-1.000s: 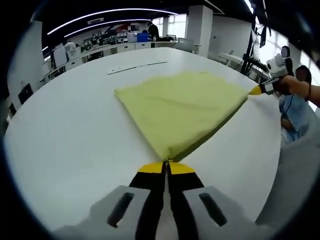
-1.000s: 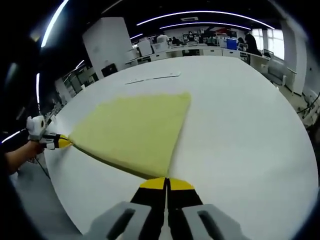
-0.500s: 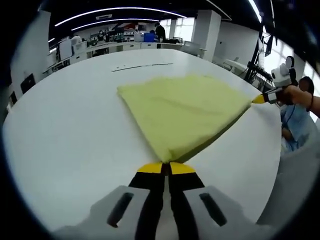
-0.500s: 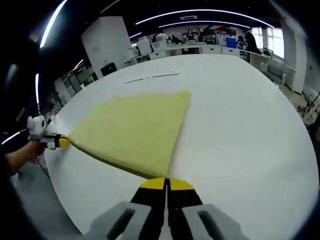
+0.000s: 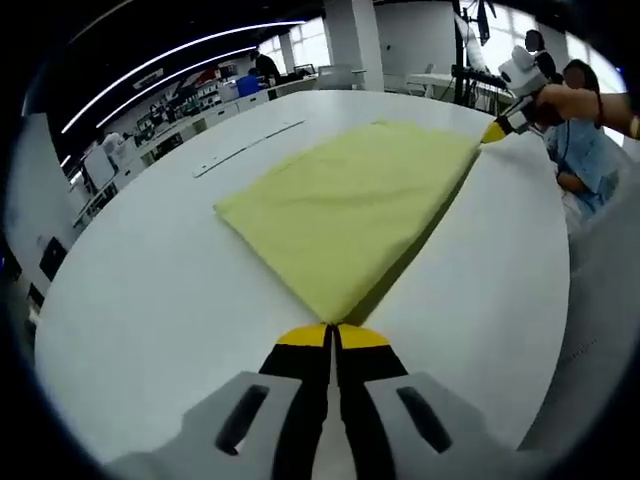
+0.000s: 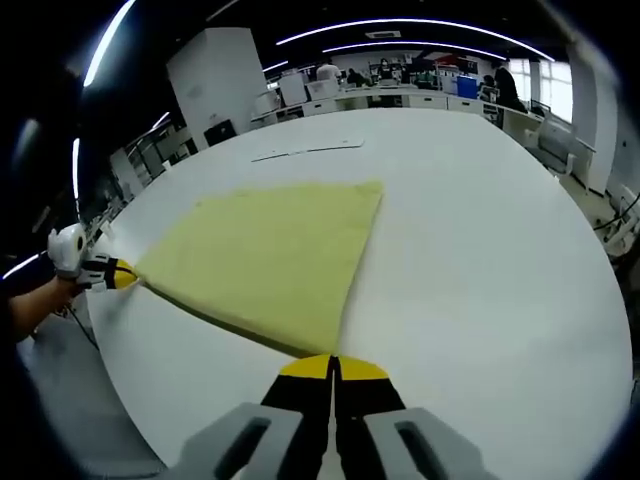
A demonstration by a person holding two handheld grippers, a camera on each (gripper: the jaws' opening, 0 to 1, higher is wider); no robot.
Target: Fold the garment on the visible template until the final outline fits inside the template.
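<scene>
Left gripper (image 5: 332, 335), yellow-tipped jaws pressed together, clamped on the near corner of the garment (image 5: 345, 205). Right gripper (image 6: 332, 365) likewise clenched, jaws meeting on another corner of the same cloth. Seen also across the table from each other: right gripper (image 5: 497, 128) at the far right corner in the left gripper view, gripped by a hand (image 5: 562, 100); left gripper (image 6: 118, 275) at the left corner in the right gripper view, gripped by a hand (image 6: 40, 305).

White table (image 5: 150, 290), broad, rounded edge, under everything; bare surface on all sides of the cloth (image 6: 480, 280).

Garment: pale yellow, folded flat, lying on the table near the middle, closer to the person's edge. Outline roughly four-cornered, two corners pinched and pulled taut toward the grippers, the edge between them slightly raised with a dark shadow line beneath. Far corners resting on the table. Surface smooth, few faint creases.

Thin pale strip (image 6: 305, 151) lying on the table beyond the garment, well apart from it; same strip (image 5: 248, 147) in the left gripper view. Cannot tell what it is.

Background: open room, white pillar (image 6: 208, 85), benches with equipment along the far wall, curved ceiling light lines (image 6: 400, 25). Seated person in blue (image 5: 580, 150) beside the table at right of the left gripper view.
</scene>
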